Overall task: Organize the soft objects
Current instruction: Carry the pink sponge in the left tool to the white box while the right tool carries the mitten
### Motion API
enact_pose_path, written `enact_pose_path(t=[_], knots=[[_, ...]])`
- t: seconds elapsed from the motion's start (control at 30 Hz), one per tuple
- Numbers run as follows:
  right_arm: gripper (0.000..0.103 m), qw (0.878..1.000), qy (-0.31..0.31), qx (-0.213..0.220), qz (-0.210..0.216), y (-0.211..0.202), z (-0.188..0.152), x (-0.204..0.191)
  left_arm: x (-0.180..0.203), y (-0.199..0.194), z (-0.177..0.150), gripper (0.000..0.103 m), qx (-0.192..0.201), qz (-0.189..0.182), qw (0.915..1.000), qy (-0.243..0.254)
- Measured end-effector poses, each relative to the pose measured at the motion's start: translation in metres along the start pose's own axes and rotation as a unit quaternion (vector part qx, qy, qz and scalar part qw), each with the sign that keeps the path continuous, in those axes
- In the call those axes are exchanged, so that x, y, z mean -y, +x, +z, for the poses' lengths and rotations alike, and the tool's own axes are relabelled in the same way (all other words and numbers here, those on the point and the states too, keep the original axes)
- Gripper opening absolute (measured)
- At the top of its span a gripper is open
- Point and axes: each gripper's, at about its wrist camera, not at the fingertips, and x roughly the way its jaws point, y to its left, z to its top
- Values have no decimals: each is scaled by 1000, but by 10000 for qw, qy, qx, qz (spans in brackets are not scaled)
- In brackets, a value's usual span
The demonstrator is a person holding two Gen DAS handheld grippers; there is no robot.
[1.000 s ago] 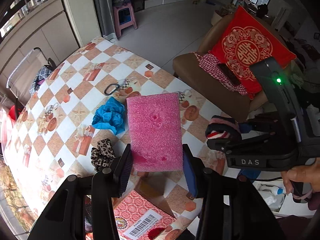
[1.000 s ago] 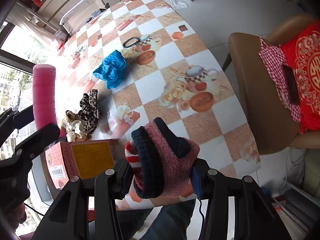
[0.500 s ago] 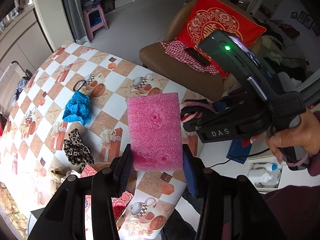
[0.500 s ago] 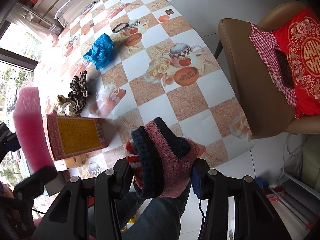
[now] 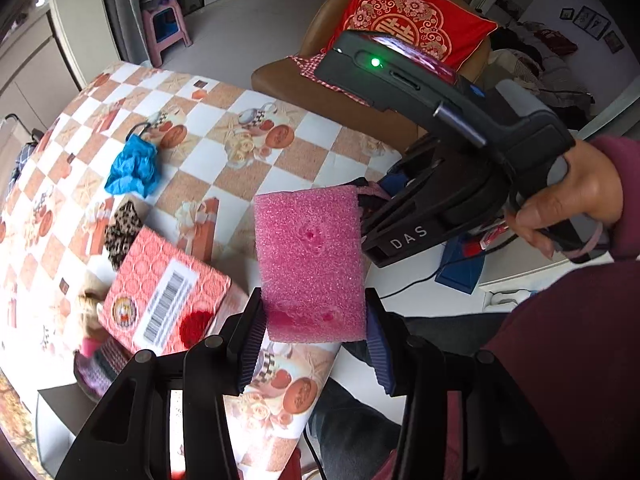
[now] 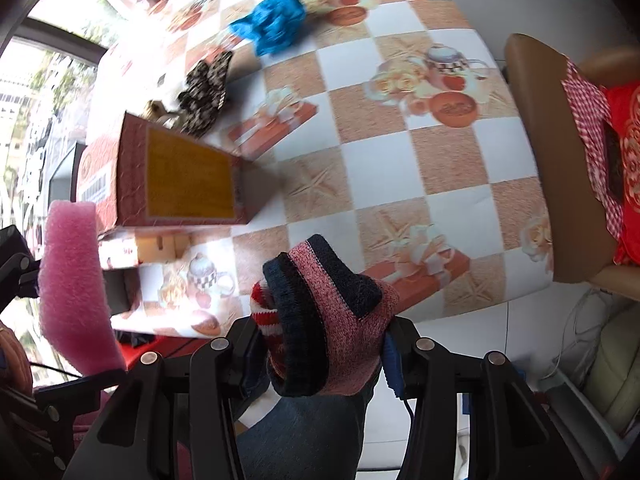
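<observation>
**Carrying two soft items toward the red box**

Holding a soft object in each hand-held gripper, the person appears to be mid-transfer: both loads are lifted above the checkered surface (image 6: 400,160) near its front edge, close to the red box (image 5: 164,300), which lies on its side with the barcode face up.

- Left hand-held gripper (image 5: 316,320): partly open, jaws clamped on the lower edge of a pink foam block (image 5: 310,256). The block stands up between the pads, clear of the surface. Seen edge-on from the right wrist view (image 6: 76,284).
- Right hand-held gripper (image 6: 320,360): narrower opening, pads pressed on a bundled knit sock (image 6: 324,312), pink-red with dark cuff and red-white stripe. Also off the surface.
- Not yet sorted, lying on the surface beyond the box: blue crumpled cloth (image 5: 134,166), leopard-print scrunchie (image 5: 122,232).

Judgement: step in hand is delivery of the held pair, probably into the box. Its opening is not clearly visible from here. Next move calls for lining each load up with that opening before releasing. Foam is light and springy, so it may bounce out.
</observation>
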Motion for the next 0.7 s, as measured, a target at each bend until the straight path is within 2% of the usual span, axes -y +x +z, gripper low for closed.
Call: enact_pose_path(t=[0.13, 0.3, 0.7], knots=[[49, 9988, -445, -198, 69, 9, -4, -25, -10, -3, -19, 51, -67, -43, 9995, -297], [49, 9932, -1059, -446, 172, 19, -4, -59, -27, -9, -44, 51, -68, 84, 9973, -728], [49, 9628, -2425, -1096, 469, 40, -12, -134, -51, -31, -109, 51, -109, 359, 9878, -1514]])
